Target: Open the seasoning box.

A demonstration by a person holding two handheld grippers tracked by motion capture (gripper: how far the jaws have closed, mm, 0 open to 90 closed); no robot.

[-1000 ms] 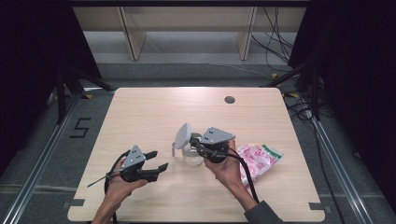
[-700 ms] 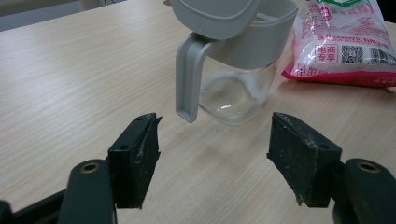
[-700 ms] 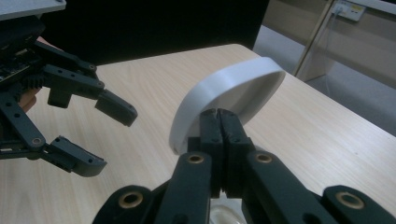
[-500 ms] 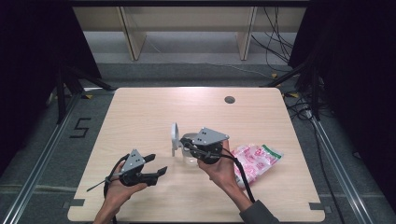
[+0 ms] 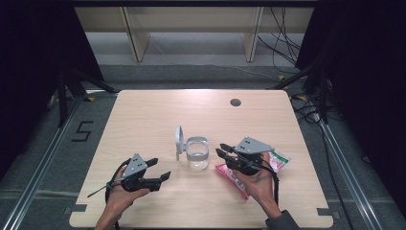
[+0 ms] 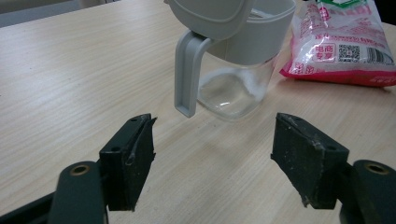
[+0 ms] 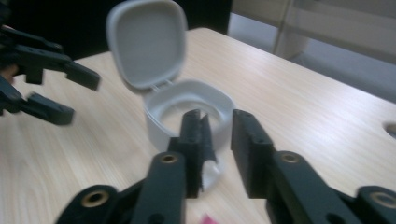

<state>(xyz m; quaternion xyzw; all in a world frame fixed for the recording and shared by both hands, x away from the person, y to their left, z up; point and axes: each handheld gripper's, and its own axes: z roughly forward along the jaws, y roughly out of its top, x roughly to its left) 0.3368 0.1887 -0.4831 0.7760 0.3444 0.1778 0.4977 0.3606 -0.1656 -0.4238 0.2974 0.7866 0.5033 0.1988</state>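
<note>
Jar stands between wide-open left gripper and right gripper, its jaws just parted, empty.

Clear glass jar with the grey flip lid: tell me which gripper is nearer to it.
Right. The right gripper sits just beside the clear glass jar, jaws slightly parted, having just been opening. The left gripper waits open, farther off toward the person.

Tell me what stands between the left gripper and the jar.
Nothing visible does. The left gripper sits open with only bare table between its jaws and the jar. The jar's handle faces it, and the lid stands flipped up.
</note>
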